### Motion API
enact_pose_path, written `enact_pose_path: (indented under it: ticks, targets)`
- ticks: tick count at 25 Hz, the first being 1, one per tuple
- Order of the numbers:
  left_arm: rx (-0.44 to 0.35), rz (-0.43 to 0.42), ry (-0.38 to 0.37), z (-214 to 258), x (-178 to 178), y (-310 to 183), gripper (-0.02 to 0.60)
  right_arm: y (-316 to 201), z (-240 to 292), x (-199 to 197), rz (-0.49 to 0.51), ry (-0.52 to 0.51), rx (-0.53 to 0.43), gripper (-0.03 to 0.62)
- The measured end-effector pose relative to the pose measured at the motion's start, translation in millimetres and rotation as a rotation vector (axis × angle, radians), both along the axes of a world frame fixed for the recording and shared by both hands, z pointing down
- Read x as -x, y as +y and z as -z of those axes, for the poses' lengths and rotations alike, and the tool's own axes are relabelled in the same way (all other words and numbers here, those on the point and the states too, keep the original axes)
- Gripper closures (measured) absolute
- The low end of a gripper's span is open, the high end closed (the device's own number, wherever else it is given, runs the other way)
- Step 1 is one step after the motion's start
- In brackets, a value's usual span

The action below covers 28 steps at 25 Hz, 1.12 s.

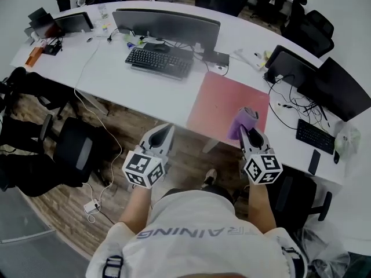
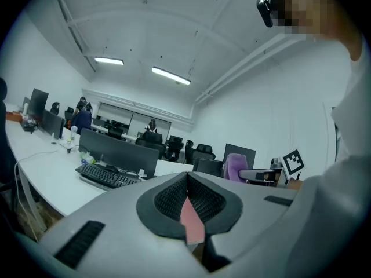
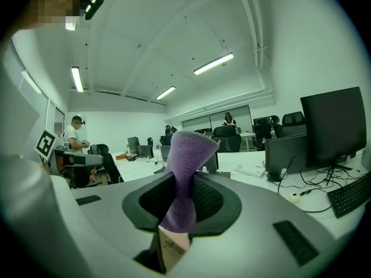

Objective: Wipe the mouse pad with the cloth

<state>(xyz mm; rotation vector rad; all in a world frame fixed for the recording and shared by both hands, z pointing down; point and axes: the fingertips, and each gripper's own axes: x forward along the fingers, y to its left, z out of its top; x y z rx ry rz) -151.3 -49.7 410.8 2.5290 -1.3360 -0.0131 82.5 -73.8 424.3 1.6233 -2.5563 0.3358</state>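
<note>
A person is standing at a curved white table (image 1: 156,91), seen from above, holding a gripper in each hand. A pink-red mouse pad (image 1: 223,100) is lying flat at the table's near edge, at about 1 o'clock from the person.

The right gripper (image 1: 250,131) is reaching over the pad's near right part, around its 5 o'clock. Its fingers are clamping a purple cloth (image 1: 243,122). In the right gripper view, the right gripper (image 3: 182,197) is pinching the cloth (image 3: 185,161) at its lower part, and the cloth is standing up above the fingers with its top flaring out. It is not possible to tell whether the cloth is touching the pad.

The left gripper (image 1: 165,131) is hovering just off the table's near edge, at about 8 o'clock from the pad and well apart from the right gripper. In the left gripper view, the left gripper (image 2: 186,184) is showing its fingers pressed together at the tips with nothing between them, and a sliver of the mouse pad (image 2: 191,222) is showing below them.

A black keyboard (image 1: 157,61) is lying at about 10 o'clock from the pad, with a wide dark monitor (image 1: 165,25) behind it.
</note>
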Motion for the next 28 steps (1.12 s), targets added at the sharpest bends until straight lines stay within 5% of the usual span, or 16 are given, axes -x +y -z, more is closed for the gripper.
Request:
enact_pose_path:
  ticks: [16, 28]
  targets:
    - [0.047, -0.041, -0.063, -14, -152, -128, 0.551, -119, -26, -160, -0.063, -0.055, 0.068, 0.500]
    - [0.094, -0.119, -0.033, -41, -125, -218, 0.551, -182, -54, -125, -0.110, -0.027, 0.169, 0.500]
